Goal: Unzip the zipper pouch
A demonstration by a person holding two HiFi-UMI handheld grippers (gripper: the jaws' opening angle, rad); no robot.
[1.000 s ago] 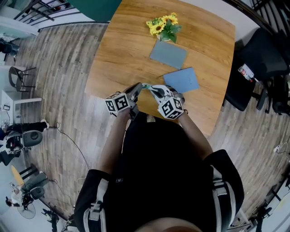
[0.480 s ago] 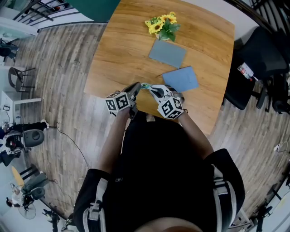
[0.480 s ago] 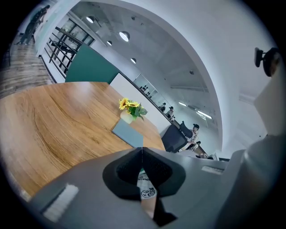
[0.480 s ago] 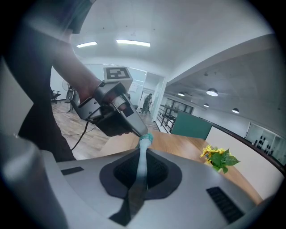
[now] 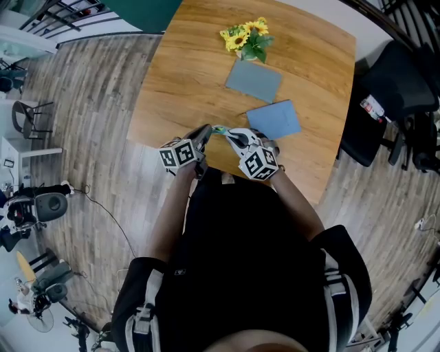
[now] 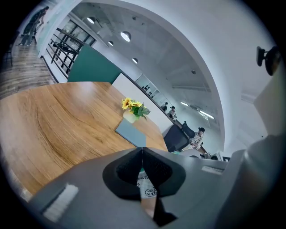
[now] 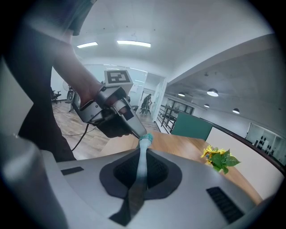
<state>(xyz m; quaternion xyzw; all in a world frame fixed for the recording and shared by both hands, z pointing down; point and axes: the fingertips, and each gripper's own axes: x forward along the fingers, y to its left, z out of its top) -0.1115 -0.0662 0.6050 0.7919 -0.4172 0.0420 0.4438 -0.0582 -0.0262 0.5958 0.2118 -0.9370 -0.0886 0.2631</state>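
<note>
Progress looks early to me: the pouch (image 5: 220, 130) hangs in the air between my two tools at the middle of the head view, just above the near edge of the surface (image 5: 185, 69). My left tongs (image 6: 142, 151) are pinched fully together on a white printed bit of it. My right tongs (image 7: 142, 154) are clamped just as tight on a pale blue strip that runs up to the tip of the other tool. I can't tell which grip has the zipper tab, nor whether any of the zipper has parted. I judge the pull itself is yet to be done.

The surface is bare wood, with sunflowers (image 5: 247, 38) toward the top of the frame and two flat blue-grey pads (image 5: 254, 81) below them, well apart from the pouch. Around it I see plank floor (image 5: 96, 89), a black chair (image 5: 402, 86) at the right edge, a railing (image 5: 62, 14) at the upper left and a cable (image 5: 113, 220) at the lower left.
</note>
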